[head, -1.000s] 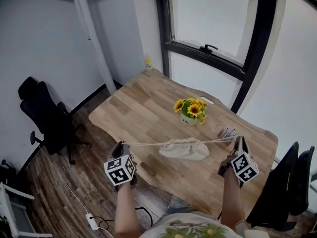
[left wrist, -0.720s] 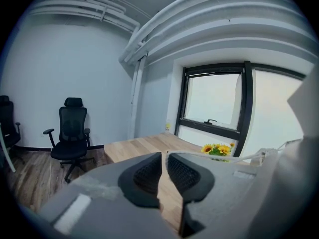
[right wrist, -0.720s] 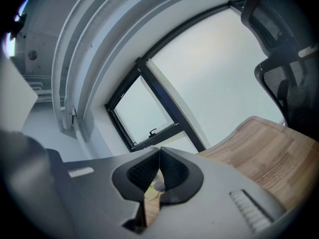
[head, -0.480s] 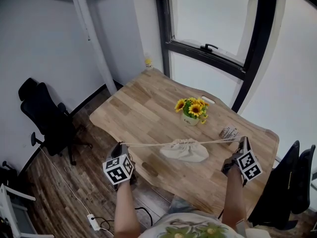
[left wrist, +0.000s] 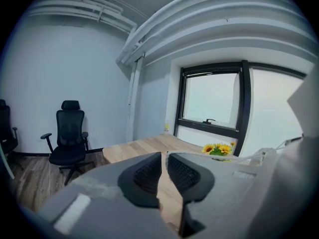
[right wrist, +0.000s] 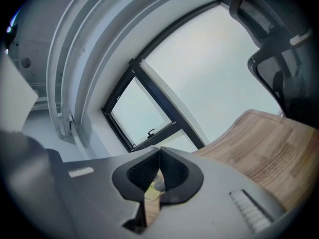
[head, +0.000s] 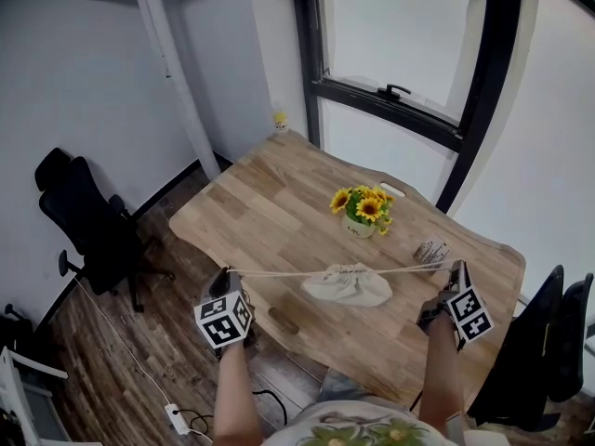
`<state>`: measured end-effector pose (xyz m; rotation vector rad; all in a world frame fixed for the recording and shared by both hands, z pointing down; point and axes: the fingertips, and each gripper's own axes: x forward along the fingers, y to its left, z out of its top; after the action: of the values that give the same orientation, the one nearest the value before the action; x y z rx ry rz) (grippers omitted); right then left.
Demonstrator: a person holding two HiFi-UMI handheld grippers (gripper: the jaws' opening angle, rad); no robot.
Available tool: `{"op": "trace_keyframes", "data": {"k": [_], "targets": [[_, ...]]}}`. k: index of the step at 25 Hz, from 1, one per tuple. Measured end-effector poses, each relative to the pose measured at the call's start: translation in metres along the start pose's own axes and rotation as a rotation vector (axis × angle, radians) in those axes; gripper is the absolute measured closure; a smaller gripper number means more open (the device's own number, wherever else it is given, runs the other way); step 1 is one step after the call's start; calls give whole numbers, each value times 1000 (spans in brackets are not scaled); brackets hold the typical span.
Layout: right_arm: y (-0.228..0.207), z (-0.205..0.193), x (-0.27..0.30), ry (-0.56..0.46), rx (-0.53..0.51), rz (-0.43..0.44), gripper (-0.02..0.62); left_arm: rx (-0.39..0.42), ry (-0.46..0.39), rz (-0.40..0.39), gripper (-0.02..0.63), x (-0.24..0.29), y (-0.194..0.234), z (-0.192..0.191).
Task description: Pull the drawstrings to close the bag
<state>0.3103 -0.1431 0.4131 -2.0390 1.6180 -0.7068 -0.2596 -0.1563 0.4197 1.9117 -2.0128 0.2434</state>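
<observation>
A cream cloth bag (head: 350, 286) lies on the wooden table (head: 270, 203) near its front edge, its mouth gathered into tight folds. One drawstring (head: 279, 273) runs taut from the mouth to my left gripper (head: 226, 275), which hangs off the table's front left edge, shut on the cord's end. A second drawstring (head: 409, 268) stretches the other way to my right gripper (head: 455, 269), shut on it near the table's right end. In the left gripper view the pads (left wrist: 149, 171) stand almost together. In the right gripper view the jaws meet at their tips.
A pot of sunflowers (head: 362, 212) stands just behind the bag, with a small printed box (head: 429, 251) to its right. A black office chair (head: 88, 216) stands on the floor at the left and dark chairs (head: 548, 342) at the right. A window frame (head: 400, 100) runs behind the table.
My right gripper has drifted a little to the right, keeping the cords taut. The bag's mouth has bunched tighter and the bag has slid slightly right. The left gripper has hardly moved.
</observation>
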Motion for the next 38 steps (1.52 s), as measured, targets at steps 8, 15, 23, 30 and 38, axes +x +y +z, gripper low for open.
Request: {"op": "trace_keyframes", "data": {"k": [8,15,23,30,38], "targets": [[2,-1,-9,3,-81,31,586,83,0,-40,558,2,-13,4],[4,-2,-16,17,-168,70,584,76,-5,-54,560,1,-17,-4],[3,1,-23,32,-197,84,589,77,-17,-57,560,-5,-22,-3],[1,2,-25,41,-220,84,589,98,-19,-61,560,-6,-30,-5],[0,3,-24,49,-227,91,589,100,-25,-62,561,-7,-35,-3]]}}
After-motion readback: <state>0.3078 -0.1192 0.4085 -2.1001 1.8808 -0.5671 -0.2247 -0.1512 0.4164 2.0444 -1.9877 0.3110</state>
